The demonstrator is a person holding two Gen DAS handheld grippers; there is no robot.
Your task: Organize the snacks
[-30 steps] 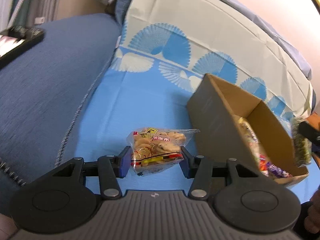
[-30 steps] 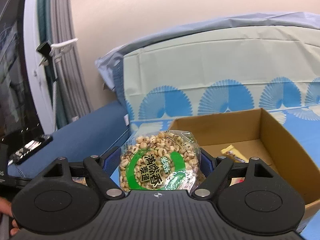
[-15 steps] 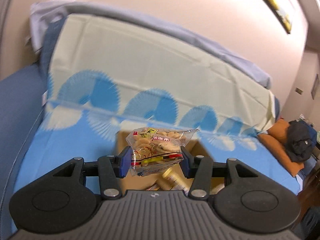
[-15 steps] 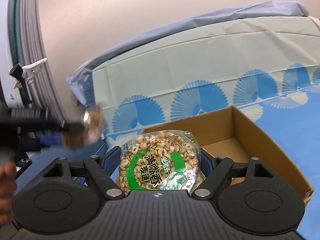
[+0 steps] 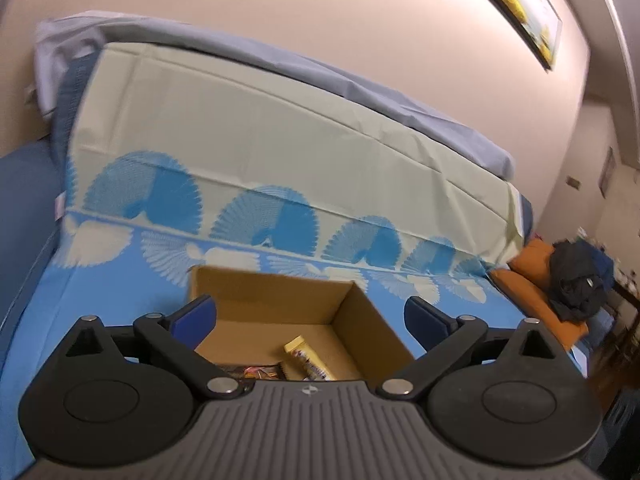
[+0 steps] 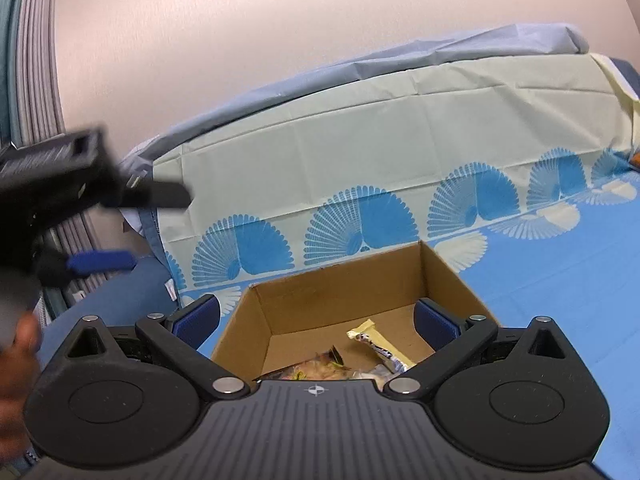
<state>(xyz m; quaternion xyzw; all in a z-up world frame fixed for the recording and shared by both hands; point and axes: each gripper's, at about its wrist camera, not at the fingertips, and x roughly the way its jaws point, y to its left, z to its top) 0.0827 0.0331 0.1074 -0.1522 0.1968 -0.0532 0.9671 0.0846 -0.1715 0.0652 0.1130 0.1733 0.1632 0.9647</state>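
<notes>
An open cardboard box [image 5: 276,292] stands on the blue fan-patterned cloth [image 5: 120,280]. A yellow bar [image 5: 306,356] and a dark wrapper [image 5: 256,372] lie inside it. My left gripper [image 5: 310,314] hangs over the box, its jaws opening with nothing between them. In the right wrist view, the box [image 6: 344,280] holds the yellow bar [image 6: 376,346] and a clear snack bag [image 6: 320,368], partly hidden by the gripper body. My right gripper [image 6: 316,318] is above the box, its jaws opening and holding nothing. The left gripper [image 6: 160,230] shows blurred at the left.
A pale cover [image 5: 280,140] drapes the backrest behind the box. An orange cushion [image 5: 532,280] with dark clothes [image 5: 580,280] lies at the far right. Curtains [image 6: 32,60] hang at the left, and a person's hand [image 6: 16,360] is at the left edge.
Both grippers were shut on snack bags and have now opened; the bags are gone from between the fingers. The left gripper rose and swung over the box.
</notes>
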